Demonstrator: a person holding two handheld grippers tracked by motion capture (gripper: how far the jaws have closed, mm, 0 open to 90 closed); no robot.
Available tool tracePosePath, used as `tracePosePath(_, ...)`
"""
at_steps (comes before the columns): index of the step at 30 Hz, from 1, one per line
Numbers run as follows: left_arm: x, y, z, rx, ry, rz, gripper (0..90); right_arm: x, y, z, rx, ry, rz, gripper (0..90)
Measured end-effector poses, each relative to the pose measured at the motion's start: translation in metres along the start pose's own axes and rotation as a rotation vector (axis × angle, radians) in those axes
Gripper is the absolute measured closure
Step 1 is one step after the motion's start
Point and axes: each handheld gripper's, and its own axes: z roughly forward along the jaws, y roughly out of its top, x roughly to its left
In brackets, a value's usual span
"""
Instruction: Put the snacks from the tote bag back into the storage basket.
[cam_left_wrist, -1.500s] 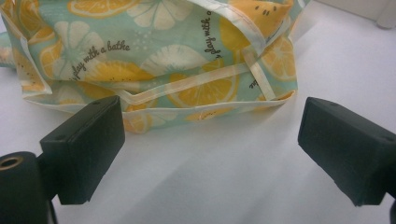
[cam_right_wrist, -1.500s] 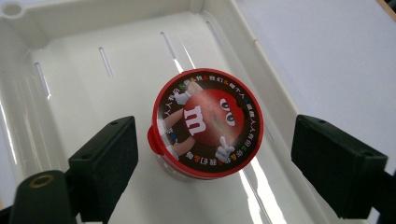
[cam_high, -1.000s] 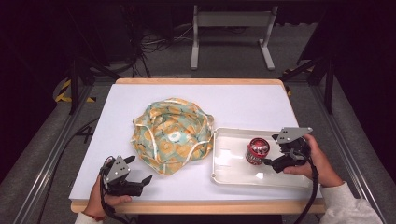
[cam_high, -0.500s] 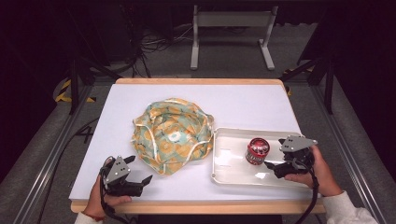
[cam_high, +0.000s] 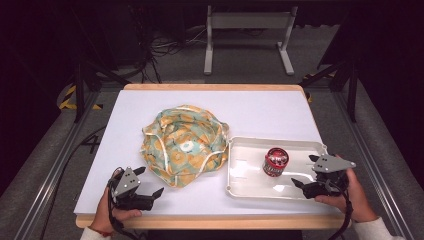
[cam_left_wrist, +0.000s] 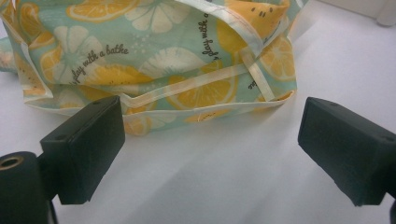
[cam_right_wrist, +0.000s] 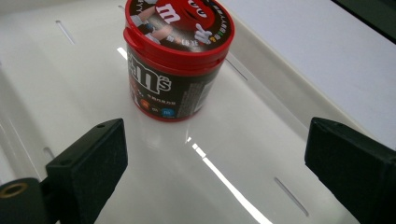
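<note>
A red-lidded candy tub (cam_high: 275, 161) (cam_right_wrist: 175, 56) stands upright in a white tray (cam_high: 245, 181) at the right of the table. My right gripper (cam_high: 306, 171) (cam_right_wrist: 219, 172) hovers open just right of the tub, jaws wide apart, nothing between them. A crumpled cloth bag (cam_high: 184, 143) (cam_left_wrist: 154, 56) with a lemon-slice print lies at the table's middle. My left gripper (cam_high: 149, 181) (cam_left_wrist: 210, 154) rests open near the front left edge, its jaws facing the bag's near hem without touching it.
The white tabletop (cam_high: 260, 112) has free room behind the bag and tray. A metal stand (cam_high: 247, 30) and cables lie on the dark floor beyond the table. The tray wall (cam_right_wrist: 280, 74) rises right of the tub.
My right gripper has drawn back from the candy tub toward the tray's near right corner, leaving the tub standing in the tray. The left gripper has stayed in place.
</note>
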Motion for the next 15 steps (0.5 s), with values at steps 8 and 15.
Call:
tracePosePath(8,0.001,0.000,0.001,0.000,-0.002,-0.004,7.9,0.001,-0.018,-0.008,-0.011,-0.025,0.027,7.4)
tracePosePath(15,0.001,0.000,0.002,0.005,-0.005,-0.005,7.9,0.002,-0.033,-0.021,-0.072,-0.074,0.066,9.3)
